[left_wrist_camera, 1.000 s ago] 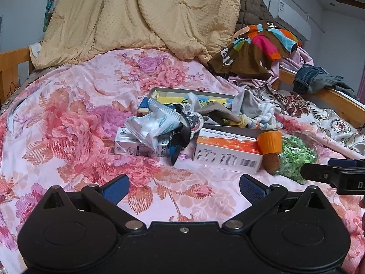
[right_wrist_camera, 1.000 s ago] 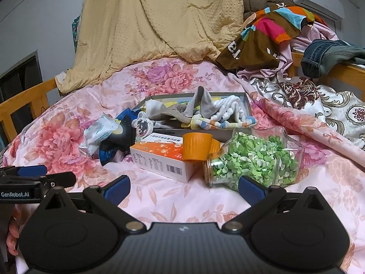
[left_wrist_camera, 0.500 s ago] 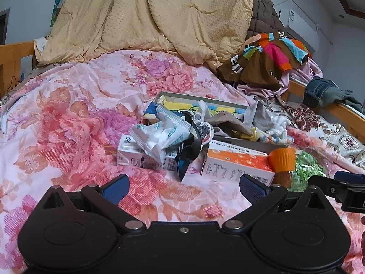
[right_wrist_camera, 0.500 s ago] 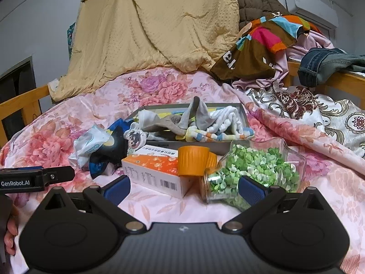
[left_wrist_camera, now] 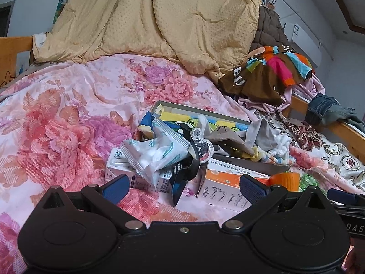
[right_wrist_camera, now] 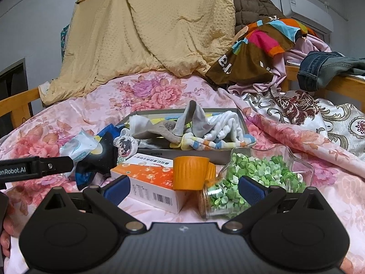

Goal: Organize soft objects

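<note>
Pink floral sheet (left_wrist_camera: 68, 123) covers the bed, clutter piled mid-bed. Left gripper (left_wrist_camera: 182, 186) hangs low over the sheet, fingers spread wide, nothing between them; white wrapper pack (left_wrist_camera: 157, 153) and milk carton (left_wrist_camera: 118, 169) sit just past its tips. Right gripper (right_wrist_camera: 183, 186) is likewise spread and empty, with the orange box (right_wrist_camera: 148, 180) and orange cup (right_wrist_camera: 190, 173) just ahead between its pads.

Soft things: grey sock (right_wrist_camera: 194, 123), white knit cloth (right_wrist_camera: 228, 125) and striped towel (right_wrist_camera: 205, 145) lie heaped in and over the front edge of a shallow grey tray (right_wrist_camera: 159, 113). Dark blue-black cloth (right_wrist_camera: 102, 157) lies left of the tray, touching the wrapper pack. A round cartoon badge (right_wrist_camera: 125, 146) sits beside it.

Glass jar (right_wrist_camera: 251, 175) of green paper stars lies on its side right of the orange box, cup touching its mouth end.

Yellow blanket (right_wrist_camera: 159, 29) is draped at the back; multicoloured garment (right_wrist_camera: 257, 43) and jeans (right_wrist_camera: 324, 68) lie at right near the wooden rail (right_wrist_camera: 342, 84). The left gripper's arm shows at the right-wrist view's left edge, with a hand (right_wrist_camera: 5, 228) partly visible below it.
</note>
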`<action>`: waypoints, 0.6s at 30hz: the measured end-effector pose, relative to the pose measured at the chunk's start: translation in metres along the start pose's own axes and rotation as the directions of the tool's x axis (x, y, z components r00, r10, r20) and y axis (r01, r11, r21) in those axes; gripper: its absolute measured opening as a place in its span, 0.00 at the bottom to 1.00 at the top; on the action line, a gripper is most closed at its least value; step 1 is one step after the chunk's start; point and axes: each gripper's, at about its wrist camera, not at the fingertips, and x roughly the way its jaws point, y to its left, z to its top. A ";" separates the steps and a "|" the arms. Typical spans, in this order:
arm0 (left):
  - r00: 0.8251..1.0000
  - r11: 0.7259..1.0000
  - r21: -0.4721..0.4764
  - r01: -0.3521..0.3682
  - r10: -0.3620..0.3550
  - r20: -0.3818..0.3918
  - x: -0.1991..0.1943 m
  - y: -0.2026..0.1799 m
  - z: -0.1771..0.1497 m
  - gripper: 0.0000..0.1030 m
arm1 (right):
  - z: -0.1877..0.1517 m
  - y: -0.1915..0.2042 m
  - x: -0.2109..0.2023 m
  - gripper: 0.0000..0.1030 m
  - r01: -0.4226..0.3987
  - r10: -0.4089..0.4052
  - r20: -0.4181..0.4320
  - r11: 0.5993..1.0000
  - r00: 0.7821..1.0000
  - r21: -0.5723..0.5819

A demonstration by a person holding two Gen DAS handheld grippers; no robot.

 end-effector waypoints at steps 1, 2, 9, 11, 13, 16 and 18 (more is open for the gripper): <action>1.000 1.000 0.008 -0.006 0.006 0.003 0.002 -0.001 0.000 0.99 | 0.000 0.000 0.002 1.00 0.003 -0.003 -0.002 1.000 1.000 0.001; 1.000 1.000 0.017 -0.011 0.011 0.002 0.003 -0.002 0.000 0.99 | 0.000 0.000 0.003 1.00 0.005 -0.005 -0.002 1.000 1.000 0.001; 1.000 0.999 0.040 -0.005 0.005 -0.002 0.015 -0.008 0.000 0.99 | 0.000 0.002 0.016 1.00 0.031 -0.031 0.016 0.999 0.999 -0.038; 0.999 1.000 -0.024 0.002 -0.003 -0.039 0.023 -0.006 0.002 0.99 | -0.001 0.002 0.020 1.00 0.043 -0.042 0.019 0.998 0.999 -0.055; 0.998 0.996 -0.084 0.014 -0.019 -0.056 0.030 -0.003 0.002 0.99 | -0.002 0.004 0.023 1.00 0.049 -0.047 0.026 0.996 0.999 -0.072; 0.998 0.995 -0.100 0.002 -0.008 -0.055 0.040 -0.001 0.001 0.99 | -0.002 0.008 0.026 1.00 0.039 -0.037 0.030 0.995 0.999 -0.095; 0.998 0.992 -0.123 0.006 -0.013 -0.058 0.046 0.002 0.000 0.99 | -0.003 0.010 0.027 1.00 0.021 -0.019 0.026 0.994 0.999 -0.105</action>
